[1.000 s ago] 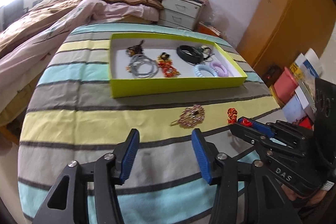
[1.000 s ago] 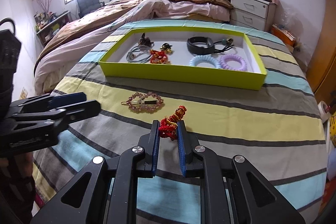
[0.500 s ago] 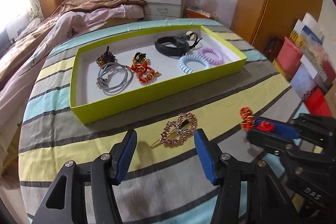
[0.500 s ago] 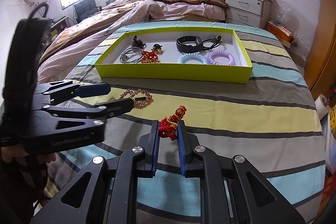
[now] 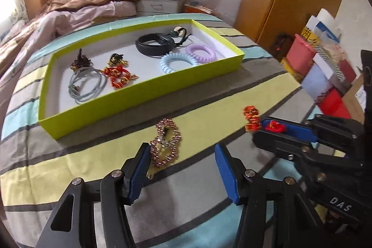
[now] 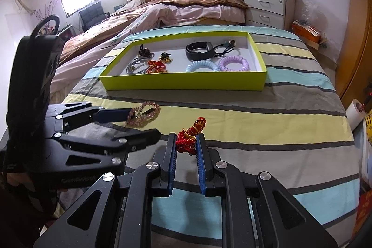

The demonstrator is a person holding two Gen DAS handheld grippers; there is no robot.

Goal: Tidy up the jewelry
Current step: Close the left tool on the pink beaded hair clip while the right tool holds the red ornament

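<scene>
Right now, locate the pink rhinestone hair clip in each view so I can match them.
Left wrist view: pink rhinestone hair clip lies low centre on the striped bedspread, just ahead of this camera's open tongs.
Right wrist view: the clip lies left of centre.
Shared landmark: the green tray beyond it.

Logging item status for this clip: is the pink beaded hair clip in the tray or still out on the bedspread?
Out. The pink hair clip lies on the striped bedspread in front of the green tray, between the open left gripper's fingertips.

On striped bedspread (image 6: 267,122): tray (image 6: 186,84) at the far side, rhinestone clip (image 5: 165,142) nearer, just before it. In tray: coil ties (image 6: 216,65) right, cord loop (image 6: 136,65) left, band (image 6: 199,50) behind.
</scene>
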